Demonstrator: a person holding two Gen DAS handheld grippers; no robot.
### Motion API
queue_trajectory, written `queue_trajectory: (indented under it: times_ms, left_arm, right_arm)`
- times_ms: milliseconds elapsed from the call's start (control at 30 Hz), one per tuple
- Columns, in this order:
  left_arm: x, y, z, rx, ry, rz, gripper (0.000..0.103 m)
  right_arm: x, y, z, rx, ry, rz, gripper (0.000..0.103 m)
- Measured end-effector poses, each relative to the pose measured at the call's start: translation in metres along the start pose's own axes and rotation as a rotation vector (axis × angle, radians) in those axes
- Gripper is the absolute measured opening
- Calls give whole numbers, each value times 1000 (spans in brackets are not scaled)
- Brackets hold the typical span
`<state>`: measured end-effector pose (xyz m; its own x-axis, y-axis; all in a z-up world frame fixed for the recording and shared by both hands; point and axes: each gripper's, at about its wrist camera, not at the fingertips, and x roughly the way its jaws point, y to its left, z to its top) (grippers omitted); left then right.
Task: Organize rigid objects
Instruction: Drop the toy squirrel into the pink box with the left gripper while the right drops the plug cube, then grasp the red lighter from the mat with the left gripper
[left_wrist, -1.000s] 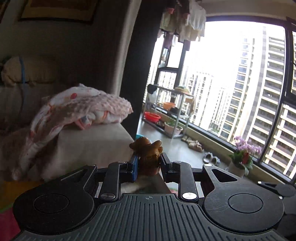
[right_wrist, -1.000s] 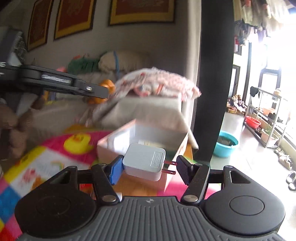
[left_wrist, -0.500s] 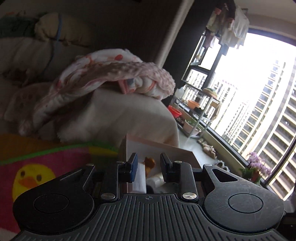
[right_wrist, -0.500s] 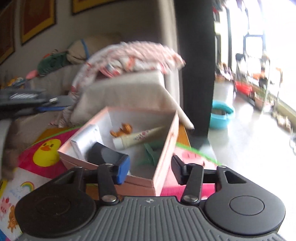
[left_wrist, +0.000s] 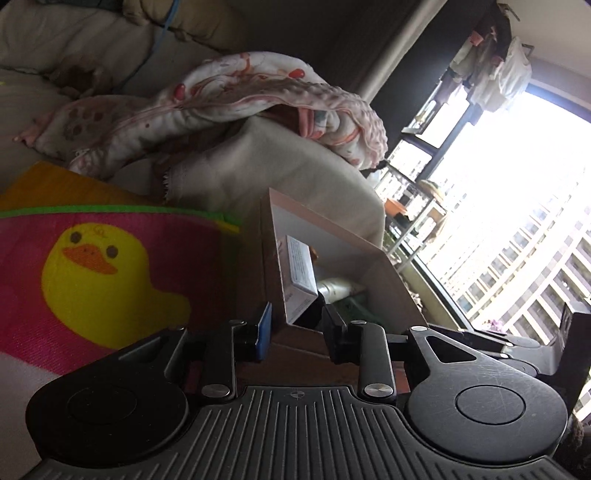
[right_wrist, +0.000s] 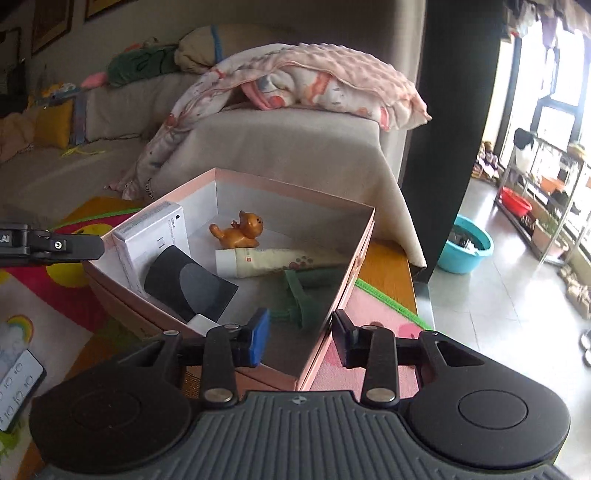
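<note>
The right gripper (right_wrist: 298, 336) has its fingers (right_wrist: 259, 336) spread apart with nothing between them, poised over the near corner of the pink box (right_wrist: 352, 258). The left gripper (left_wrist: 295, 326) is likewise released and empty, its fingers (left_wrist: 263, 329) straddling the near wall of the box (left_wrist: 388, 291) seen from the other side; in the right wrist view it (right_wrist: 48, 245) reaches in from the left, level with the box's left rim. Inside the box, nearest the right fingers, lie a green piece (right_wrist: 301, 295) on the floor and a small white item (right_wrist: 201, 324) partly hidden at the near wall, what it is cannot be told. A black card (right_wrist: 188, 282) leans against a white carton (right_wrist: 155, 240), which stands along the left wall; the carton (left_wrist: 299, 273) also shows edge-on in the left wrist view. A cream tube (right_wrist: 269, 260) lies across the middle, and the orange figurine (right_wrist: 238, 230) rests on its side just behind it, near the far corner. The box sits on a bright mat (right_wrist: 380, 314) with a yellow duck (left_wrist: 99, 280) print. A remote (right_wrist: 16, 387) lies on the mat at the far left. Behind the box stands a sofa (right_wrist: 295, 147) draped with a pink blanket (right_wrist: 314, 79). On the floor to the right sits a blue basin (right_wrist: 467, 247).
</note>
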<state>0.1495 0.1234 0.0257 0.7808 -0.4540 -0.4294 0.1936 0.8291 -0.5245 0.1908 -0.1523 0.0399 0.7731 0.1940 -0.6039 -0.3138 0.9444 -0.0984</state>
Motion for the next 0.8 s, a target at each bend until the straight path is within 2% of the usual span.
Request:
queue_trajectory:
  times_ms: [133, 233, 300, 333, 367, 433, 467, 600, 700, 800]
  left_arm:
    - [-9, -7, -6, 25, 7, -7, 37]
    - [-18, -9, -9, 39, 14, -9, 36]
    - [-34, -11, -14, 61, -8, 33, 36]
    - [-42, -13, -16, 85, -16, 67, 36]
    - [-52, -15, -19, 114, -18, 108, 36]
    - [-70, -16, -29, 155, -3, 175, 36]
    - [-78, -15, -35, 166, 13, 191, 36]
    - [-97, -21, -61, 229, 89, 228, 36]
    - [-103, -33, -80, 320, 127, 263, 36]
    - [-100, -38, -91, 336, 153, 286, 36]
  right_arm:
    - [5, -6, 4, 7, -17, 22, 37]
    - [4, -8, 2, 9, -28, 34, 37]
    - [-2, -10, 1, 31, -28, 15, 39]
    - [-10, -10, -1, 45, -35, 0, 48]
    - [-22, -11, -5, 57, -53, -13, 64]
    - [-50, -11, -15, 81, -109, -15, 81]
    - [-64, -10, -22, 91, -128, -9, 83]
    - [-101, 3, -56, 92, -117, 34, 84]
    - [-110, 17, -80, 77, -74, 58, 84]
    - [-116, 33, -99, 47, -60, 53, 84]
